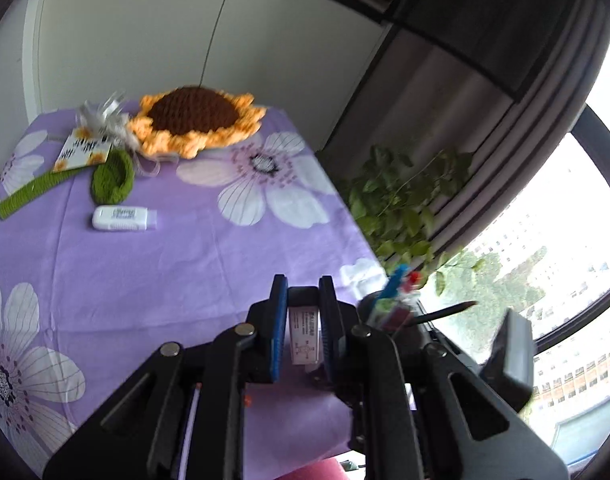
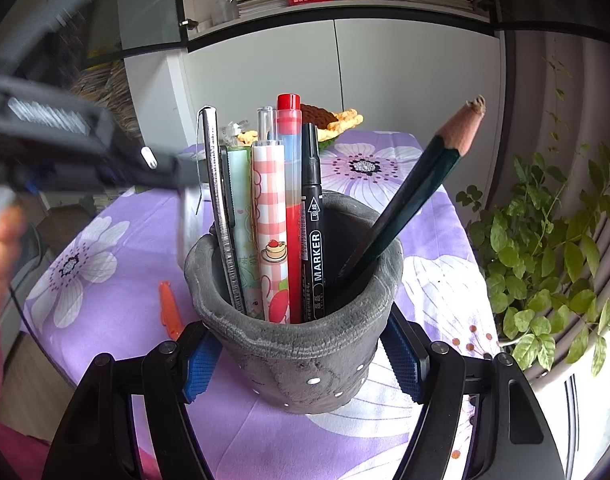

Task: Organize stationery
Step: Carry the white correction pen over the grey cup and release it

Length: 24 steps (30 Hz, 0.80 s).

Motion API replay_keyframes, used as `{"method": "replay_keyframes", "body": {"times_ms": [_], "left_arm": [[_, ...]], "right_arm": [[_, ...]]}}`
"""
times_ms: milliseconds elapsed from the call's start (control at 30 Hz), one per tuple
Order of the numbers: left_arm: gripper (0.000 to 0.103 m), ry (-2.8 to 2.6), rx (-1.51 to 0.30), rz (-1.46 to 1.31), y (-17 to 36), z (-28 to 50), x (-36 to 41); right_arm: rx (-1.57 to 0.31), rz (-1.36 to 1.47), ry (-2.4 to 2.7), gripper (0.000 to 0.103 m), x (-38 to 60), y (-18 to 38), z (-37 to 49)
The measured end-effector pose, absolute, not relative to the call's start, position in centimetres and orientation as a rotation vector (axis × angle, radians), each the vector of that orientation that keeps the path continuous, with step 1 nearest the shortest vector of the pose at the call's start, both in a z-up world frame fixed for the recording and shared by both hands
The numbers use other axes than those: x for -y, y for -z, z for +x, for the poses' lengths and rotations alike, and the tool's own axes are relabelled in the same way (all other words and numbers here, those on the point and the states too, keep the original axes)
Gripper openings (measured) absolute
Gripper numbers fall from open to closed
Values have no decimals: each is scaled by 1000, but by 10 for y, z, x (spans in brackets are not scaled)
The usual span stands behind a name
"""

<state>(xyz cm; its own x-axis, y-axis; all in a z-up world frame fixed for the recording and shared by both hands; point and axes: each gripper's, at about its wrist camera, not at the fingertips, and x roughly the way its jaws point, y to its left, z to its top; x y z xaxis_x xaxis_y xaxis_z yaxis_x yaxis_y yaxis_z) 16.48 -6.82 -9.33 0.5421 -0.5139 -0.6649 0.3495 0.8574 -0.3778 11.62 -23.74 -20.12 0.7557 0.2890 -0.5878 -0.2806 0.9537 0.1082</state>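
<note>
Grey cup (image 2: 301, 364) of pens is being clamped on the purple surface (image 2: 265, 440) by right hand-held gripper (image 2: 301, 364); a small white-labelled item (image 1: 303, 338) is being pinched in left hand-held gripper (image 1: 303, 304); white eraser (image 1: 124, 218) lying apart

**What the two wrist views leave unclear**

The left gripper (image 2: 85, 148) crosses the right wrist view as a dark smear, its fingers unreadable there. A blurred hand (image 2: 1, 256) is cut off by that view's left edge. In the left wrist view, the pen holder (image 1: 389, 320) is smeared and half hidden behind the gripper frame. The label on the small white item (image 1: 303, 334) between the fingers is too blurred to read. The lower ends of the pens sink out of sight inside the holder.
</note>
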Motion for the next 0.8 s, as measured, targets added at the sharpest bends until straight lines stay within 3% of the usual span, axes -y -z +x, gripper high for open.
{"method": "replay_keyframes", "body": {"times_ms": [300,800], "left_arm": [[13,669,-617,-149,45,129,105],[14,813,-759,-153,107,151,118]], "right_arm": [[-654,31,-319,74,238,200,120],[-655,21,-320,74,236,202,119]]}}
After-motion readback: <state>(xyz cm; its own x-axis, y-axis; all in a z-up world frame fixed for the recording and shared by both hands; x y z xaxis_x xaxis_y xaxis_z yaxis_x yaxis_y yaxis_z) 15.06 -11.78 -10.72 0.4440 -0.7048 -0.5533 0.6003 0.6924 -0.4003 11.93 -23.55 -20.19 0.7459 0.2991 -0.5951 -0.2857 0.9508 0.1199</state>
